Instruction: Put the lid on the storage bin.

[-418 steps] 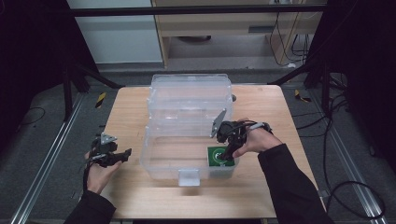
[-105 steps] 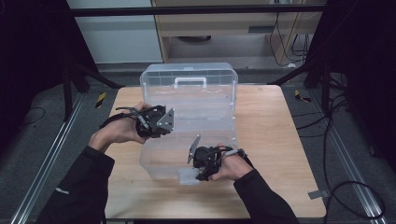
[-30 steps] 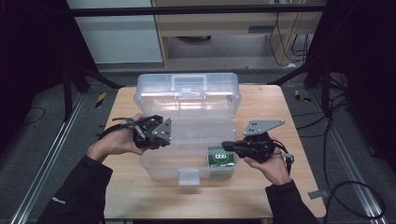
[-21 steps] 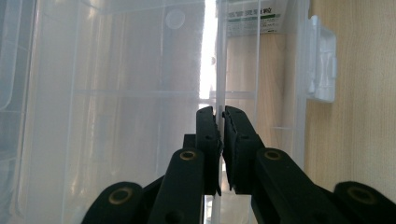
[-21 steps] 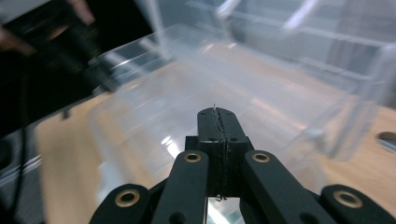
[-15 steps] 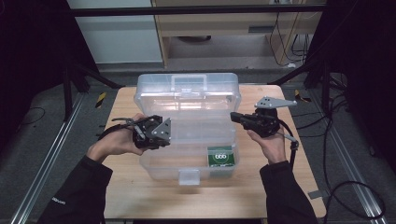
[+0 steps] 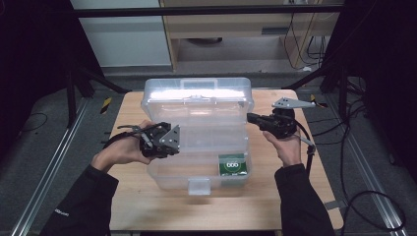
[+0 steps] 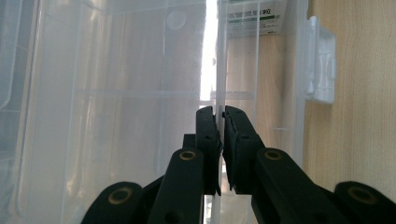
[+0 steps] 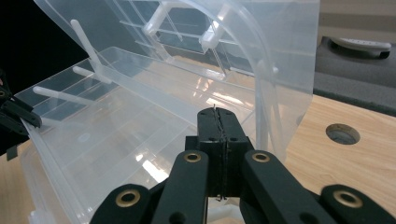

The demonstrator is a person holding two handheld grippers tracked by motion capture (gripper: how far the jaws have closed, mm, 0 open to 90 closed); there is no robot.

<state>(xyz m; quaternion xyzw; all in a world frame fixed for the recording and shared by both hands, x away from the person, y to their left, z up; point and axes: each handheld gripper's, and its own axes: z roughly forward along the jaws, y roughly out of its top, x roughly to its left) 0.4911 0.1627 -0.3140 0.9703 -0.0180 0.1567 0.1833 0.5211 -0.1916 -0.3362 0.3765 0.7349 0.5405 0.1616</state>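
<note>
High view shows the desk (image 7: 147,206) from above, with two arms in dark sleeves coming in from the bottom. Nearest on the desk is a clear plastic box (image 7: 196,169) with its small white latch (image 7: 199,186) at the front. Inside the box, at the front right, lies a little green packet (image 7: 232,164). On the left side of the box, the left claw (image 7: 164,141) pinches a thin clear tray (image 7: 211,137) that sits over the box. In the left gripper view, the two black jaws are nearly together, and the thin clear edge of the tray (image 8: 217,70) is squeezed between them. The latch (image 8: 322,60) shows at the right of that view, against the wood. On the right side of the box, the right claw (image 7: 252,118) is held up in the air by the person's right hand (image 7: 287,147), just beside the box and pointing at it. In the right gripper view, its jaws are pressed tight together with nothing between them. Farther back, the big clear lid (image 7: 196,98) stands up, open, at the far side of the box.
</note>
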